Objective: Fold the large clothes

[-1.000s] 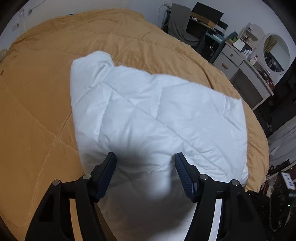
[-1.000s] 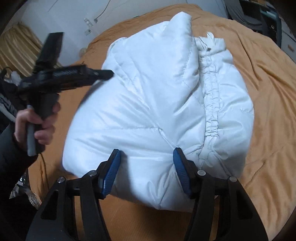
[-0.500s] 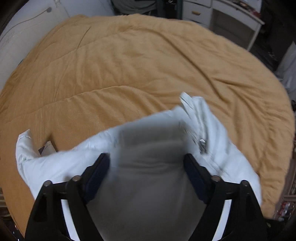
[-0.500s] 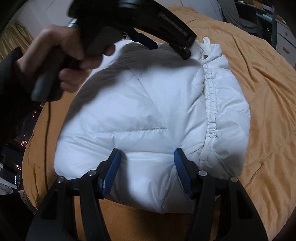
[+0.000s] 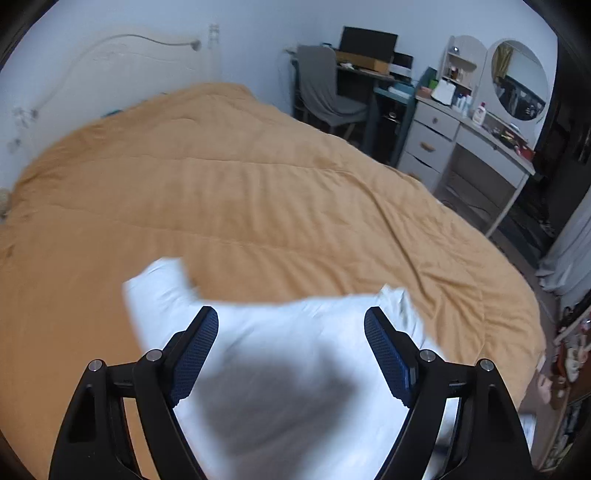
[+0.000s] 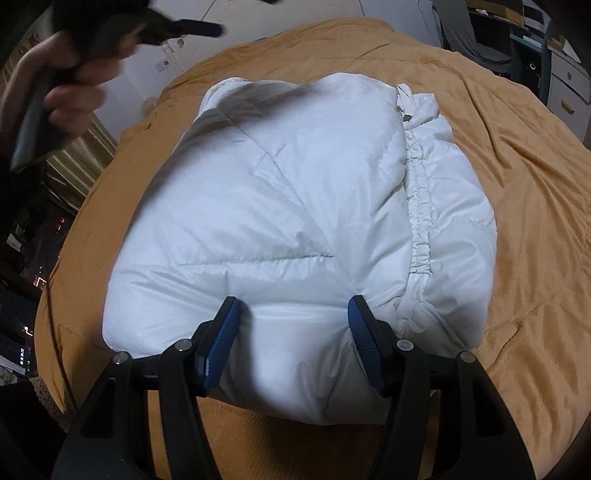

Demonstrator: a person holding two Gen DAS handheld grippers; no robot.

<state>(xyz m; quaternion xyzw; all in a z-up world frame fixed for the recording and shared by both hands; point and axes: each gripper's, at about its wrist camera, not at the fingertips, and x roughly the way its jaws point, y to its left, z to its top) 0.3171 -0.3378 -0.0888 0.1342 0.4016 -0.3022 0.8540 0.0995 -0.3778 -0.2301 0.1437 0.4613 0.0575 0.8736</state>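
A white quilted puffer jacket [image 6: 295,221] lies folded into a thick bundle on the orange bedspread [image 6: 517,184]. My right gripper [image 6: 291,317] is open, its blue pads pressed against the near edge of the bundle, nothing held. My left gripper [image 5: 291,328] is open and empty, above the jacket [image 5: 280,354], which looks blurred below it. In the right wrist view the left gripper [image 6: 177,27] shows held high at the top left in a hand, clear of the jacket.
The orange bedspread [image 5: 258,192] covers a wide bed. A grey chair [image 5: 321,88], a desk with a monitor [image 5: 369,40] and a white dresser with a round mirror [image 5: 521,81] stand beyond the bed's far right side. A white wall is behind.
My left gripper has lifted off the jacket and swung up and away, its view now tilted toward the room. My right gripper has stayed at the bundle's near edge.
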